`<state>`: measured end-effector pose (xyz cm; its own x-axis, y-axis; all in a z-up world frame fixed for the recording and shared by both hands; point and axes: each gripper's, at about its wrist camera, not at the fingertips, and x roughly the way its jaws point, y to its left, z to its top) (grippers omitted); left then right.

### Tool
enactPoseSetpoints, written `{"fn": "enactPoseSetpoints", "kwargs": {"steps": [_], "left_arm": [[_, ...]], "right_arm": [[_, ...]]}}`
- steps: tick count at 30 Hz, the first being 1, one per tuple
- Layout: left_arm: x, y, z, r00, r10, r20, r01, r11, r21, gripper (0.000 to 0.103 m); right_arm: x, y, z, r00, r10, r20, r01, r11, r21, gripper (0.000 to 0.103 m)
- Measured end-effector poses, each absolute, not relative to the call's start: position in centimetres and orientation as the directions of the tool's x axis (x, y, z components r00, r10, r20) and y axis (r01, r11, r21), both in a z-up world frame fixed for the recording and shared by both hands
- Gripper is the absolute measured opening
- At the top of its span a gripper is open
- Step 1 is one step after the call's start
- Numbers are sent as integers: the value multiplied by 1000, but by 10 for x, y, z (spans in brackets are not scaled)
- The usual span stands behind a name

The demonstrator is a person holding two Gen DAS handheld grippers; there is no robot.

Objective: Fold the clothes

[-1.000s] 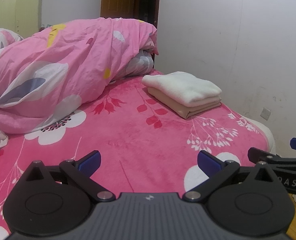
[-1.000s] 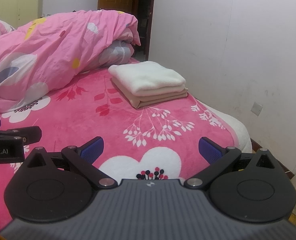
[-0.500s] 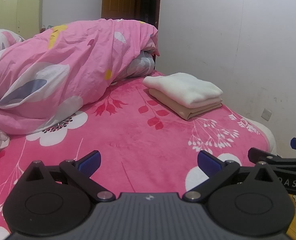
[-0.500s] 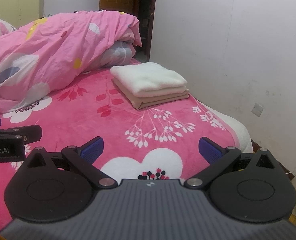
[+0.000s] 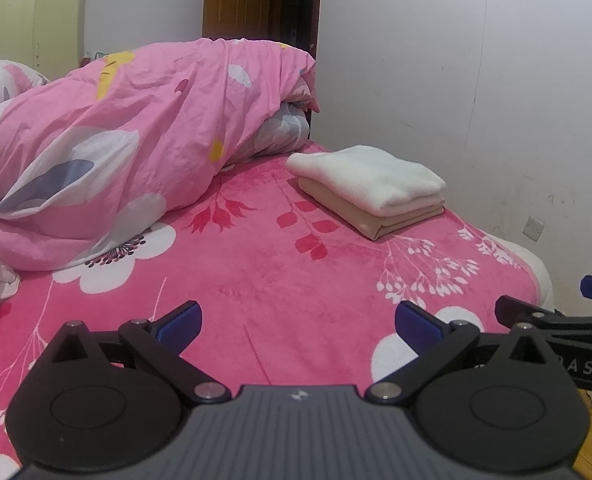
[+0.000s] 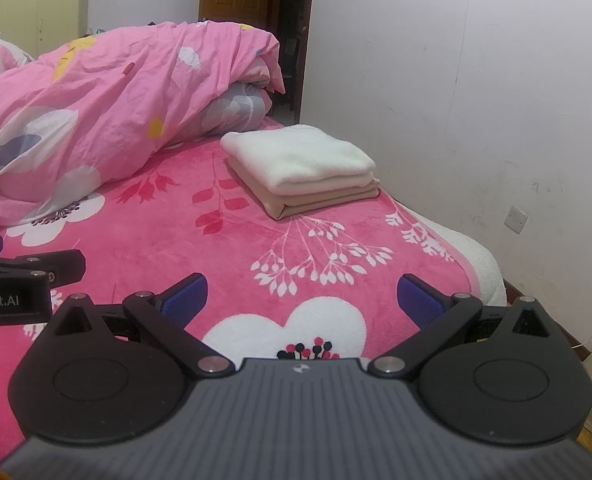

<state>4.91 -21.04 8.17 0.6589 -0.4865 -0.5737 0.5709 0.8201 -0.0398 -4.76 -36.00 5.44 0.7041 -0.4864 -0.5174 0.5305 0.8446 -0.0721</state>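
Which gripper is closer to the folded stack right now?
Right, slightly. The right gripper faces the folded stack almost straight on; the left gripper sits further left, both apart from it.

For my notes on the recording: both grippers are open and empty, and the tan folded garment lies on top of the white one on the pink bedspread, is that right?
Not quite: the stacking order is reversed. The right wrist view shows the white folded garment lying on top of the tan folded garment. The rest holds: the left gripper and right gripper are open and empty, and the stack rests on the pink bedspread.

White garment (image 5: pixel 365 178) folded atop folded beige garment (image 5: pixel 379 220), near bed's far-right edge
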Motion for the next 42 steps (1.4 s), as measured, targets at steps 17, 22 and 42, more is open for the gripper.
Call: {"fn": "enactPoseSetpoints", "kwargs": {"steps": [17,22,42], "left_arm": [[50,-208,82,661,-486,-572,569,821,-41,103],[50,-207,82,660,-485,-574,569,822,-40,103],[51,-206,81,658,-486,-575,569,822,-44,103]], "right_arm": [[-48,-358,54,705,-484,-519,528,846,-72,102],[-47,-358,55,705,-482,-520,528,847,-70,102],[-49,-356,53,704,-480,-523,525,848,-71,102]]}}
